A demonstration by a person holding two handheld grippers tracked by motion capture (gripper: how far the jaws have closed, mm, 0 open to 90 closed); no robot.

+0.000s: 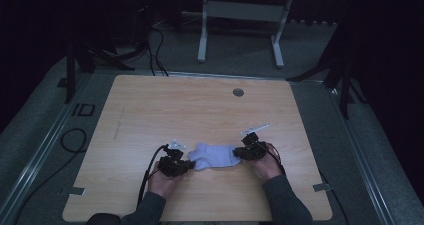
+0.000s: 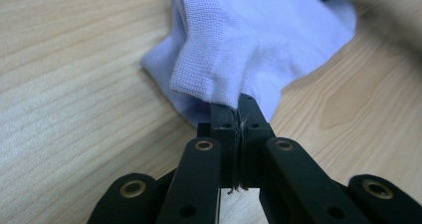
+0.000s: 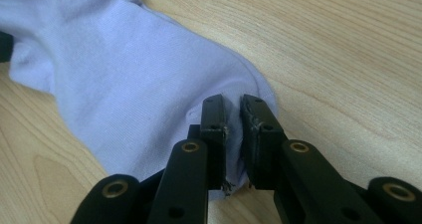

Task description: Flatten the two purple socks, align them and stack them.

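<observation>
Grey sleeves come in nearest the high camera, each hand carrying a black two-jaw tool toward a pale lavender knitted ankle sock (image 1: 216, 156) that lies flat on the light wooden tabletop (image 1: 200, 105); the sock sits toward the near edge of that tabletop, roughly midway across it, well apart from the small round grey grommet (image 1: 238, 92) at the far side. At the sock's left end the left gripper (image 1: 176, 164) has its jaws pressed together on a thin fold of fabric just below the ribbed cuff (image 2: 199, 64); the cuff stands up slightly from the wood while the rest lies flat; in the left gripper view the jaws meet almost flush, with cloth emerging right above them. At the sock's right end the right gripper (image 1: 249, 152) pinches the rounded toe edge; in the right gripper view its jaws stand a little apart with bunched fabric between the pads (image 3: 215, 119).
</observation>
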